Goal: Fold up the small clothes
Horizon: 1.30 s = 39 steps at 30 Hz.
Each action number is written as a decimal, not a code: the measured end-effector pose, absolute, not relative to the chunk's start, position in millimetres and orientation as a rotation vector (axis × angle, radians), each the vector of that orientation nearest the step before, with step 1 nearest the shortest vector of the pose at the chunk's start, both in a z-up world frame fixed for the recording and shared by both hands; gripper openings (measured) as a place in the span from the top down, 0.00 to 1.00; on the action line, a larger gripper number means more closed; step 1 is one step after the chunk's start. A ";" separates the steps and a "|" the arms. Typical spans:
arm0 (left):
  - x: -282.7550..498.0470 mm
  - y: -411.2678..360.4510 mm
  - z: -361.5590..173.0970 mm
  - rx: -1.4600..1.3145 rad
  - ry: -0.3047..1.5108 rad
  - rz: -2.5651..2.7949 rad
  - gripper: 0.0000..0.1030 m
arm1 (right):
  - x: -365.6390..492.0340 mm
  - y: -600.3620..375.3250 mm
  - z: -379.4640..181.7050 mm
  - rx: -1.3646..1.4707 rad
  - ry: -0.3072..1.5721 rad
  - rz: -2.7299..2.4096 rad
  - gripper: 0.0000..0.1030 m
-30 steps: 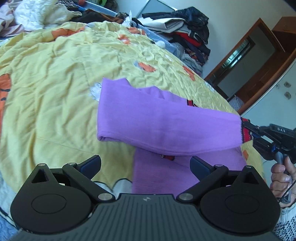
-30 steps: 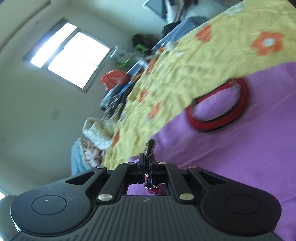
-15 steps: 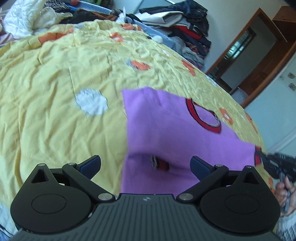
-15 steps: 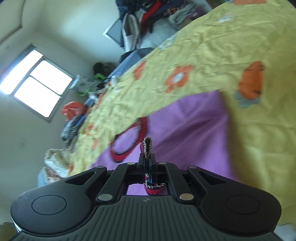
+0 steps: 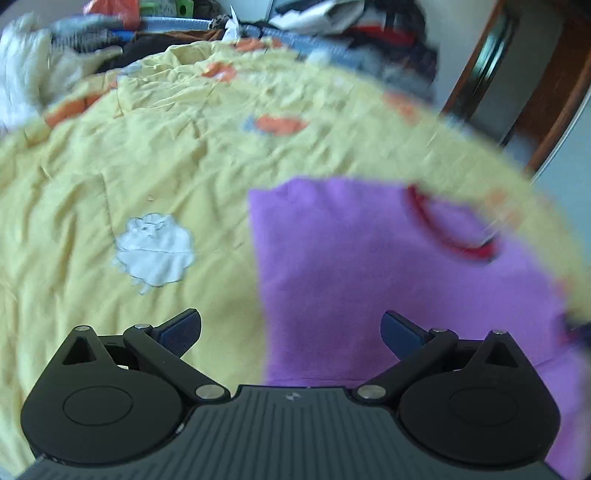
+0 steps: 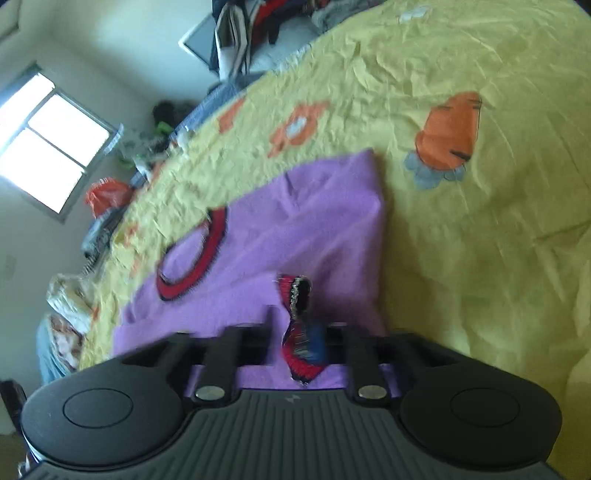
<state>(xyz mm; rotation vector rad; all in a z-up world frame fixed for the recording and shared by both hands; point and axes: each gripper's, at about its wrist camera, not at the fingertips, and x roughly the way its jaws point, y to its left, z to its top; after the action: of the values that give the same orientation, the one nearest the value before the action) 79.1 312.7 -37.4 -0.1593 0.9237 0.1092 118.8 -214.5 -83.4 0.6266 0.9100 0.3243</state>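
Garment [image 5: 369, 266] lies flat on bedspread [image 5: 110, 177], neck opening [image 5: 450, 229] toward its far right. Left claw [image 5: 291, 326] hangs over garment's near left edge. Sleeve cuff [image 6: 299, 295] lies atop garment, before right claw [image 6: 295, 339]. Clothes pile [image 5: 351, 22] behind bed.

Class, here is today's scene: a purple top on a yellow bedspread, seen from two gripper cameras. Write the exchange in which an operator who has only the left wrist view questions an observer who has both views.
Operator: My left gripper is open over the edge of the purple top. Where is the right gripper?
Observer: The right gripper is low over the same top, with a red striped cuff between its fingers. I cannot tell whether it is clamped.
Operator: Where does that cuff lie?
Observer: On the top's body, between the red collar and the top's side edge.
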 end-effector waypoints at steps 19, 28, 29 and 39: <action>80.7 259.9 -21.2 0.275 0.681 0.180 0.00 | 122.9 -181.6 -56.3 0.238 0.778 0.392 0.88; 127.1 304.1 -64.9 0.010 0.850 0.190 0.00 | 127.2 -202.5 -60.7 0.131 0.786 0.228 0.88; 122.3 314.9 -60.6 -0.036 0.861 0.214 0.00 | 122.3 -211.5 -57.3 0.156 0.780 0.221 0.85; 45.7 317.6 -66.1 -0.017 0.819 0.078 0.00 | 56.7 -179.1 -73.2 -0.292 0.686 0.272 0.54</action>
<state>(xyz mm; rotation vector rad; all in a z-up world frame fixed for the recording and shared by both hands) 45.7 317.6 -66.1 -0.0172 0.8188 0.0784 56.7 -179.1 -73.2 -0.2917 0.6861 0.2720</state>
